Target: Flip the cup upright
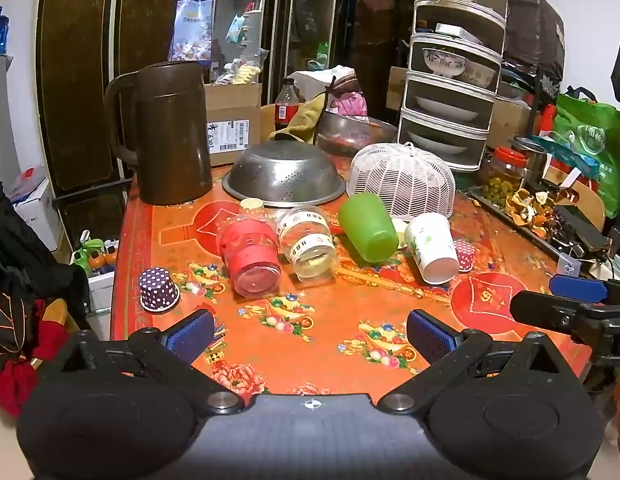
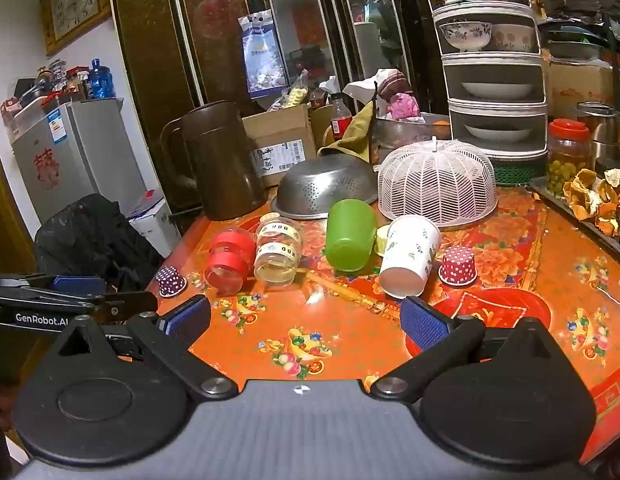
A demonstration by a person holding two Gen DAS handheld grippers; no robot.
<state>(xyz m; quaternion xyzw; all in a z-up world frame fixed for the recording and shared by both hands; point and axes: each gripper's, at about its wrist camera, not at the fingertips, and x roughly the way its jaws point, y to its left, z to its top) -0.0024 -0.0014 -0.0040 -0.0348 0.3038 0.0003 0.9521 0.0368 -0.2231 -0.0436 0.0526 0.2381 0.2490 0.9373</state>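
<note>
Several cups lie on their sides in a row on the orange patterned table (image 1: 330, 320): a red-taped clear cup (image 1: 251, 256), a clear labelled cup (image 1: 307, 246), a green cup (image 1: 368, 228) and a white paper cup (image 1: 432, 248). They also show in the right wrist view: red (image 2: 227, 260), clear (image 2: 277, 254), green (image 2: 350, 236), white (image 2: 408, 256). Two small dotted cups stand upside down, purple (image 1: 158, 290) and red (image 2: 458, 266). My left gripper (image 1: 310, 336) is open and empty before the row. My right gripper (image 2: 305, 324) is open and empty, near the white cup.
Behind the cups stand a brown jug (image 1: 169, 132), an upturned steel colander (image 1: 283, 174) and a white mesh food cover (image 1: 402, 180). A tiered dish rack (image 1: 454, 80) is at the back right. A tray of dried peels (image 2: 590, 200) lines the right edge.
</note>
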